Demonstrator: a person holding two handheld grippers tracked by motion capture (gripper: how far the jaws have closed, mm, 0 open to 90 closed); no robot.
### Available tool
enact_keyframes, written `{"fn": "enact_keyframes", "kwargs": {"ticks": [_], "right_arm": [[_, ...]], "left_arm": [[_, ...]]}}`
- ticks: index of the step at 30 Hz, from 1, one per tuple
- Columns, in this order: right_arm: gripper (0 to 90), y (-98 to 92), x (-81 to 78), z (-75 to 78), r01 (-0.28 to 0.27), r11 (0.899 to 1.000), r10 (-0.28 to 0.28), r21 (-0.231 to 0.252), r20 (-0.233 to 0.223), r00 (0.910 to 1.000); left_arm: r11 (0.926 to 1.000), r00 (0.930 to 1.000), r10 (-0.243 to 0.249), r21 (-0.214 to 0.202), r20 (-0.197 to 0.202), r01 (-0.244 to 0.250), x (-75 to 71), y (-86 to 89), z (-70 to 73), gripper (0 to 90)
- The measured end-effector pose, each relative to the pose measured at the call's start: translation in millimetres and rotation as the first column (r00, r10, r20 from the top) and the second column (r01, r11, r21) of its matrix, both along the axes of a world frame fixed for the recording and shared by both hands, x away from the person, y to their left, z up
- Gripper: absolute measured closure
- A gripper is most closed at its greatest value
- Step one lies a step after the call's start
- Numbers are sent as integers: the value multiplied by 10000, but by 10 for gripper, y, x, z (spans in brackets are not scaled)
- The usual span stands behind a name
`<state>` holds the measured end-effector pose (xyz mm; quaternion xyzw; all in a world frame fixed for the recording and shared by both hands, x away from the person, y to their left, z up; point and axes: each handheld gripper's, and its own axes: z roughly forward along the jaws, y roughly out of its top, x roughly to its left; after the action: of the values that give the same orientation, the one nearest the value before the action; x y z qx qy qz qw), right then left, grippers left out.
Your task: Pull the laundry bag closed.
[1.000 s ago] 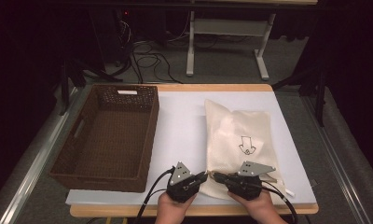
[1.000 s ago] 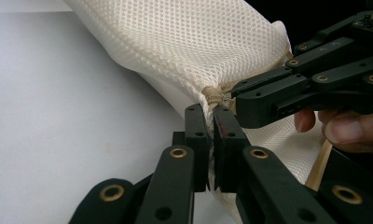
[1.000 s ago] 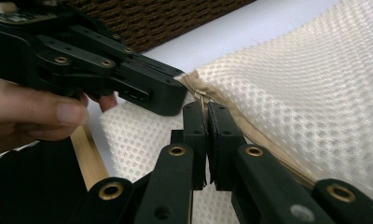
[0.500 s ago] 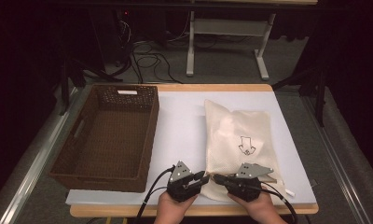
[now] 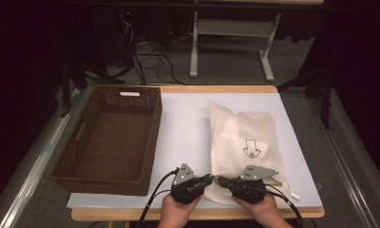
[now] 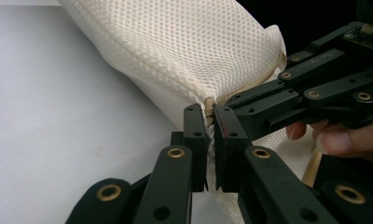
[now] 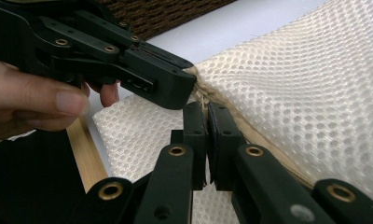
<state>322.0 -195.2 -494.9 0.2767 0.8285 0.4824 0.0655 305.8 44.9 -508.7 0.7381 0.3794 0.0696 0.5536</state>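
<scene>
A cream mesh bag (image 5: 245,133) with a printed arrow lies on the white table top, right of centre. At its near left corner my two grippers meet tip to tip. My left gripper (image 5: 211,179) (image 6: 210,111) is shut on the bag's hem (image 6: 209,100); its jaws have just been closing with the hem between them. My right gripper (image 5: 220,180) (image 7: 206,109) pinches the same gathered hem (image 7: 201,93) right beside it. In the right gripper view the left gripper (image 7: 175,88) comes in from the upper left, held by a hand. The mesh bag (image 7: 306,93) rises slightly at the pinched corner.
A dark brown wicker basket (image 5: 64,164) stands empty on the table's left half. The wooden front edge (image 5: 131,214) runs just below my hands. A white cord end (image 5: 296,195) lies by the bag's near right corner. Cables and a desk frame (image 5: 194,47) sit beyond the table.
</scene>
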Motion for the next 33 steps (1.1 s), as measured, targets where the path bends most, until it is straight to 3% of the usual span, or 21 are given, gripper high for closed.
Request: {"fn": "enact_keyframes", "kwargs": {"ticks": [3,15,22,24,27,33], "right_arm": [[886,-21,7,-11,82,10000,-82,-18,-36,10000],[886,-78,11,-24,188,9994,-189,-274,-31,9998],[884,-150,24,-22,297,9987,-299,-409,-29,9995],[885,-162,25,-22,297,9985,-297,-463,9,9996],[885,-214,61,-50,507,9971,-515,-573,-116,9986],[884,-325,79,-16,627,9959,-640,-656,-173,9978]], "left_arm": [[9998,9999,92,-191,-86,-93,8,32,1,851],[9997,9997,250,-16,-63,-250,2,82,-2,850],[9994,9996,269,199,11,-269,-4,74,-11,848],[9976,9987,495,490,-98,-489,2,72,-22,847],[9973,9978,593,458,-302,-579,18,94,-39,847],[9974,9982,507,529,-328,-490,17,100,-42,846]]}}
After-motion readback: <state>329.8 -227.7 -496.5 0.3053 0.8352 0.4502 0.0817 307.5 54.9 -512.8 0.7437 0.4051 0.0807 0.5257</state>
